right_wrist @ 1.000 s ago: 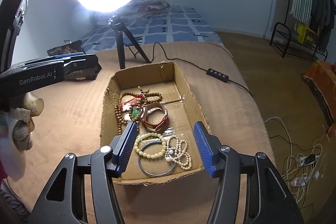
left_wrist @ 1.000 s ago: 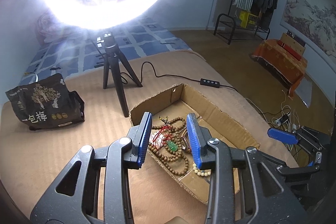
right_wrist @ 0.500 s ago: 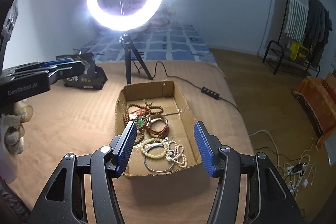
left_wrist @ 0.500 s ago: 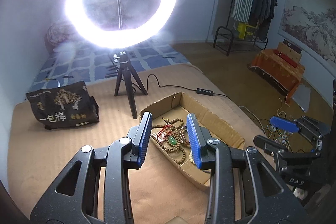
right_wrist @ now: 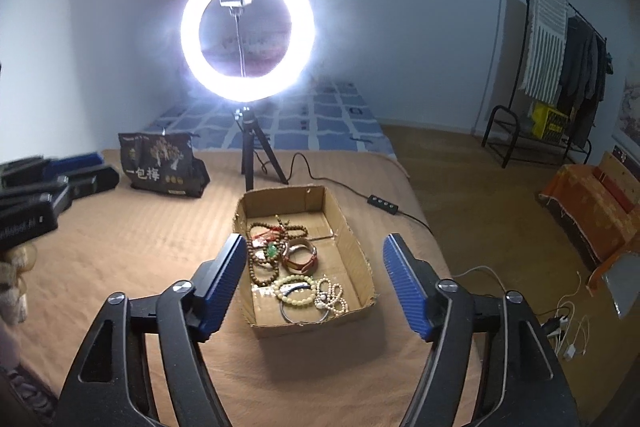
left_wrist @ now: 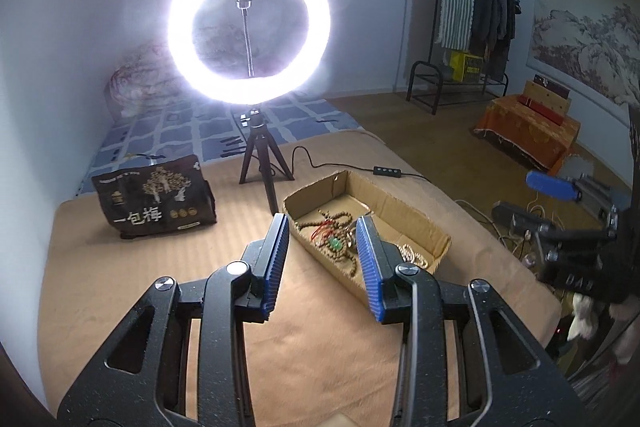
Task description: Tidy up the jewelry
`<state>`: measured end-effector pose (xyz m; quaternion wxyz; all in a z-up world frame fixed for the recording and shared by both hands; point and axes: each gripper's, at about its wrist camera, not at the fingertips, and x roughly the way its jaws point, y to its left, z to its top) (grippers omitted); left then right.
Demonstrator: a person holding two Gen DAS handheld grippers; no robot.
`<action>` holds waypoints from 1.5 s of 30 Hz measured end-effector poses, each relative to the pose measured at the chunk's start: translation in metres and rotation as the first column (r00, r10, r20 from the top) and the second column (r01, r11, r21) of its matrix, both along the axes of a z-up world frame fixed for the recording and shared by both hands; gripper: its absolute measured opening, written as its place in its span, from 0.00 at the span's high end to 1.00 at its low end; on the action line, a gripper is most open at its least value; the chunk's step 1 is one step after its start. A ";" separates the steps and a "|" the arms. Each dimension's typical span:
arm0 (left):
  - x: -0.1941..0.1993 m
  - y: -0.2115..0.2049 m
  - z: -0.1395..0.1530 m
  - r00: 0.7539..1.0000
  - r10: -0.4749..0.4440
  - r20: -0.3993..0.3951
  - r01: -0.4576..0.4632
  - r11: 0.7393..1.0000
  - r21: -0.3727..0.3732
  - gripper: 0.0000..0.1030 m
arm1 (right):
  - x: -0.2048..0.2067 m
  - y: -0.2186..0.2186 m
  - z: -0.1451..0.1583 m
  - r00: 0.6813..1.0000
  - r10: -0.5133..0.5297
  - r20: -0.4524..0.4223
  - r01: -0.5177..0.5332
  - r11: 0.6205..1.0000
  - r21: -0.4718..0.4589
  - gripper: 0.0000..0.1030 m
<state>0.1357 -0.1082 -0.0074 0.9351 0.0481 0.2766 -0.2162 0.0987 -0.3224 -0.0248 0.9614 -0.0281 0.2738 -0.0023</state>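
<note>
Ring light (right_wrist: 247,30) is blazing behind the cardboard box (right_wrist: 352,247) of bracelets on the tan blanket (right_wrist: 132,239), while left gripper (left_wrist: 322,263) and right gripper (right_wrist: 314,281), jaws just opening, are hovering empty.

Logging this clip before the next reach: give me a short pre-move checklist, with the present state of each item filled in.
1. Left gripper empty, jaws apart, just been opening: ok.
2. Right gripper empty, jaws wide, just been opening: ok.
3. Shallow brown cardboard box open-topped, flat on tan blanket: ok.
4. Brown wooden bead strand with green pendant free of red-brown bangle: cannot tell, they touch.
5. Pale green bead bracelet separate from metal ring: not ok, overlapping.
6. Ring light tripod clear of box: ok.
</note>
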 end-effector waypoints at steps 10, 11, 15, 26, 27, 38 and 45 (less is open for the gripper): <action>-0.040 0.016 -0.007 0.999 0.004 0.055 -0.004 1.000 -0.009 0.38 | -0.021 0.014 -0.008 0.999 -0.032 0.022 0.032 0.999 -0.015 0.22; -0.043 0.017 -0.007 0.998 0.000 0.058 0.001 1.000 -0.013 0.31 | -0.021 0.015 -0.008 0.999 -0.031 0.022 0.032 0.999 -0.021 0.22; -0.051 0.020 -0.006 0.998 -0.013 0.066 0.014 1.000 -0.013 0.26 | -0.023 0.020 -0.010 0.999 -0.028 0.029 0.030 0.998 -0.051 0.22; -0.065 0.025 -0.004 0.994 -0.009 0.111 0.007 1.000 0.016 0.03 | -0.027 0.021 -0.008 0.997 -0.051 0.061 0.054 0.997 -0.047 0.20; -0.065 0.026 -0.004 0.993 -0.003 0.115 0.000 1.000 0.021 0.01 | -0.027 0.021 -0.008 0.997 -0.053 0.059 0.056 0.997 -0.045 0.20; -0.064 0.030 -0.012 0.994 0.023 0.106 -0.029 0.998 0.050 0.00 | -0.027 0.023 -0.009 0.996 -0.066 0.061 0.071 0.995 -0.069 0.20; -0.064 0.030 -0.012 0.994 0.022 0.107 -0.028 0.998 0.053 0.00 | -0.027 0.024 -0.010 0.996 -0.069 0.061 0.073 0.995 -0.072 0.20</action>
